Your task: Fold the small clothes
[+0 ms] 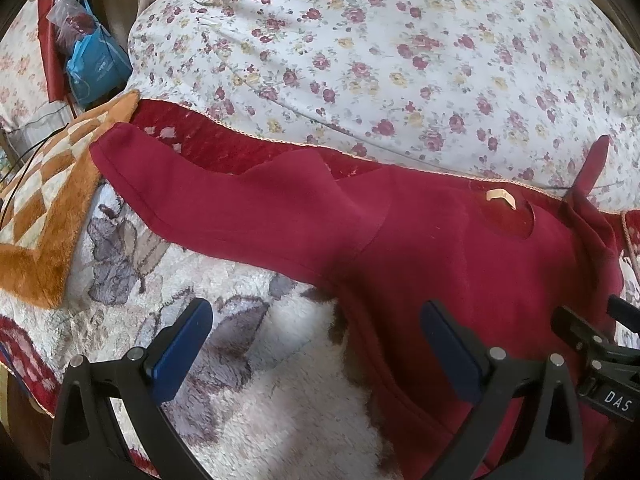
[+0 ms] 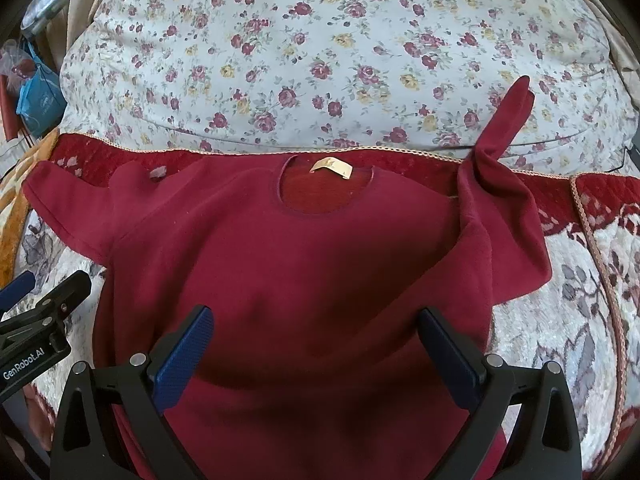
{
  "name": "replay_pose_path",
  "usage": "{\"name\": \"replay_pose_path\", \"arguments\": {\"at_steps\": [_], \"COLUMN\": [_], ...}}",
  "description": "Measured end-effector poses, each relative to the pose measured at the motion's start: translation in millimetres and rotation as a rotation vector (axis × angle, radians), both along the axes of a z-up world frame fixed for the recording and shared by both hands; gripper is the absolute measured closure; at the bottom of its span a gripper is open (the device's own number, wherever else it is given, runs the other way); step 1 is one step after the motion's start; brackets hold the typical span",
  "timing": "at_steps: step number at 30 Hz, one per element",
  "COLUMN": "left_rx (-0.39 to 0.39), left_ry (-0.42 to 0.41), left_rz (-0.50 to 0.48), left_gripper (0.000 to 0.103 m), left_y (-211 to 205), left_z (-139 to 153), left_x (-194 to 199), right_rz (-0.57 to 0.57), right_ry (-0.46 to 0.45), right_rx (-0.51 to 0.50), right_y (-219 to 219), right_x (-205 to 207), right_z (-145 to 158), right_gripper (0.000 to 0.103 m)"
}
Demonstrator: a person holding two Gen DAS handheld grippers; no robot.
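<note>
The dark red fleece sweater (image 2: 296,264) lay flat on the plush rug, collar pointing away, beneath the spread, empty right gripper (image 2: 316,356); the left gripper (image 1: 316,352), equally spread, hovered nearer its outstretched sleeve (image 1: 224,208)

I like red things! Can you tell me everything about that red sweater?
The red sweater looks soft and fleecy, with a round neck and a tan label inside. It lies face up on a fluffy patterned blanket. One sleeve stretches out flat; the other sleeve is crumpled, its cuff poking up against the flowery bedding. Neither open gripper holds it.
</note>
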State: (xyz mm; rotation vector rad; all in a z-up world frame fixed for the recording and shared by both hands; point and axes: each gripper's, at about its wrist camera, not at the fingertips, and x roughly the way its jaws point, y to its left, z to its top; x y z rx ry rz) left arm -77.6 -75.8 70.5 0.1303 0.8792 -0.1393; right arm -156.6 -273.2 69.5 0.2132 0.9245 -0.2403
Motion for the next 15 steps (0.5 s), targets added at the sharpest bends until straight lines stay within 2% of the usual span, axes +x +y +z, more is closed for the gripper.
{"name": "replay_pose_path", "arguments": {"at_steps": [15], "left_rx": [0.029], "left_ry": [0.008], "left_rz": [0.007], "left_gripper": [0.000], "left_y": [-1.3], "left_z": [-4.3], "left_x": [5.6], "right_rz": [0.007], "right_ry": [0.008], "right_rx": [-0.003], "right_y": [5.0], "right_x": [6.2], "right_z": [-2.1], "right_gripper": [0.000]}}
